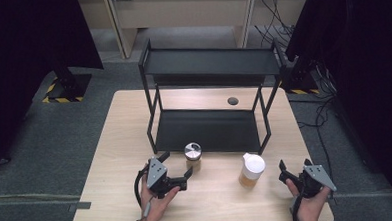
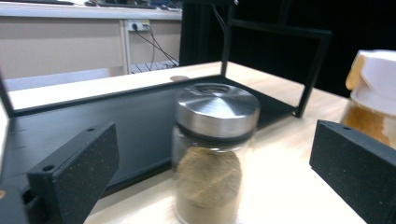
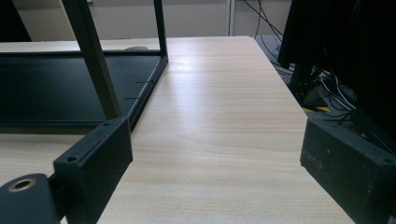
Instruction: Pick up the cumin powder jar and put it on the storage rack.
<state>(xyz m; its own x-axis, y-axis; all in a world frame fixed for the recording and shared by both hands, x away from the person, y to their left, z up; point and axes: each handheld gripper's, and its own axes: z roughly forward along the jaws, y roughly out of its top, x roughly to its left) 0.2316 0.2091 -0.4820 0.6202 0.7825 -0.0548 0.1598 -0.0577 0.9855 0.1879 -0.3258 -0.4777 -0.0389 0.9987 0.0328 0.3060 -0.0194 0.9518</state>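
High view: a black rack (image 1: 207, 70) stands on the middle and far part of the tabletop (image 1: 110, 144), its lower shelf reaching toward the near half. A jar (image 1: 193, 156) with a metal lid stands just in front of the shelf's near edge, left of centre. A bottle (image 1: 251, 170) with a white cap stands to its right, nearer the near edge. The left gripper (image 1: 188, 174), held in a hand near the near edge, points toward the jar from just beside it, with the jaws spread and nothing between them. The right gripper (image 1: 282, 169) sits near the near right corner, right of the bottle and apart from it.

Left gripper view: the jar (image 2: 212, 154) stands upright just ahead between the two jaws, which stand wide on either side with clear gaps; neither pad touches the glass. It holds a brown powder. The rack's shelf (image 2: 116, 121) lies behind it and the bottle (image 2: 373, 93) is at the right edge.

Right gripper view: the jaws stand wide apart over bare tabletop (image 3: 219, 116), holding nothing. The rack's (image 3: 88, 51) corner post and shelf lie ahead to the left.
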